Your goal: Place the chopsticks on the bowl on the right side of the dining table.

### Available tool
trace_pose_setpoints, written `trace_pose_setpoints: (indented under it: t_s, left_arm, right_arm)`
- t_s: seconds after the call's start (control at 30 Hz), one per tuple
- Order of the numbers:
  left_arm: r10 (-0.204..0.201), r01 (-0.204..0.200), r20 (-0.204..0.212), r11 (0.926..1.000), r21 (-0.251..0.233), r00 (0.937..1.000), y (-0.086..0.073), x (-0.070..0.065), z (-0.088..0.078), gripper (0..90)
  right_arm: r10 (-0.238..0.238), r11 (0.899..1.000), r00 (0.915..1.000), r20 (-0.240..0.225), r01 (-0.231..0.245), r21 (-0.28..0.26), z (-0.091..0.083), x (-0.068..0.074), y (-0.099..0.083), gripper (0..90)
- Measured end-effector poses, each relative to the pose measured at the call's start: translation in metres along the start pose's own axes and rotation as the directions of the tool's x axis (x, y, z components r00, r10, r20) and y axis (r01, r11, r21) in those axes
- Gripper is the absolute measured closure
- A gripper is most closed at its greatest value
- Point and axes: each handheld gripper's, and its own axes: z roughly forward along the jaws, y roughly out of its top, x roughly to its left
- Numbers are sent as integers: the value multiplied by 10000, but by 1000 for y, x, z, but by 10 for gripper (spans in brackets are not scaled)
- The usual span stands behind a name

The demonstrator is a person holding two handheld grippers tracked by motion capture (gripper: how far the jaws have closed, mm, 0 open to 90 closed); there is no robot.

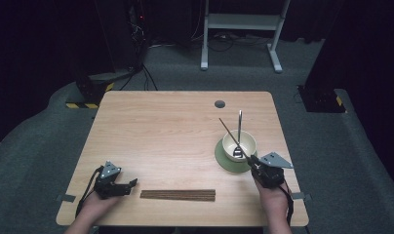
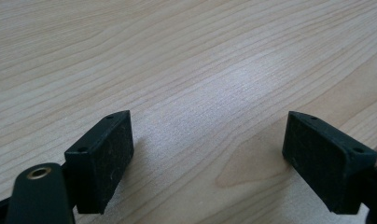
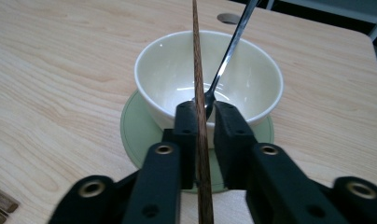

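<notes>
Chopstick (image 3: 198, 70) between the jaws of the right claw (image 3: 205, 109), near the right edge of the bench (image 1: 161, 126), closer to the front edge than the rear. Lies against one jaw; leaves a thin slit before the other, so no squeeze from both pads: jaws nearly together yet slack, not clamped. Slants in the high view (image 1: 231, 132) from the right claw (image 1: 253, 160) up and toward the rear left, across the bowl (image 1: 247, 141). Whether resting on the bowl's rim, cannot tell.

Just beyond the jaw tips, the cream bowl (image 3: 149, 60), seated on a green saucer (image 3: 133, 126). In the bowl, a metal spoon (image 3: 228, 51), head at the bottom, handle leaning over the far rim toward the rear edge. Same spoon (image 1: 239, 126) and saucer (image 1: 224, 161) seen from above.

Farther off, near the rear edge, a dark round hole (image 1: 219, 104) in the bench.

Along the front edge, about mid-width, a row of brown sticks (image 1: 178, 195) lying flat, side by side.

Near the front left corner, the left claw (image 1: 131, 184), low over the bench, pointing toward the sticks. Jaws wide apart in its own view (image 2: 207, 140), bare wood between them, nothing gripped.
</notes>
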Motion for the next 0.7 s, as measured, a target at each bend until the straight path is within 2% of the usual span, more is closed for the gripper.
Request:
trace_pose_setpoints:
  t_s: [0.17,0.27,0.3,0.33,0.37,0.5,0.53,0.57,0.7]
  left_arm:
    - [12,-12,26,10000,-3,10000,0,0,0,165]
    - [9,-9,26,10000,-3,10000,0,0,0,165]
    - [23,-23,38,10000,-2,10000,0,0,0,164]
    - [23,-23,38,10000,-2,10000,0,0,0,164]
    - [30,-30,59,10000,-10,10000,0,1,0,164]
    - [35,-35,54,10000,-3,10000,0,1,0,163]
    - [35,-35,54,10000,-3,10000,0,1,0,163]
    - [49,-49,64,10000,0,10000,0,1,0,163]
    - [48,-48,63,10000,-2,10000,0,1,0,163]
  right_arm:
    - [-150,9994,9999,-8,150,-302,-8,7,7,659]
    - [-245,9987,9996,-126,239,-443,-10,14,10,648]
    - [-455,9975,9984,-340,436,-551,-11,24,14,637]
    - [-455,9975,9984,-340,436,-551,-11,24,14,637]
    - [-647,9965,9958,-654,610,-571,-10,34,15,634]
    - [-964,9949,9844,-1471,911,-428,-2,55,12,634]
    - [-964,9949,9844,-1471,911,-428,-2,55,12,634]
    - [-1093,9940,9773,-1815,1061,-269,4,67,8,634]
    - [-1143,9928,9669,-2281,1195,89,14,81,2,631]
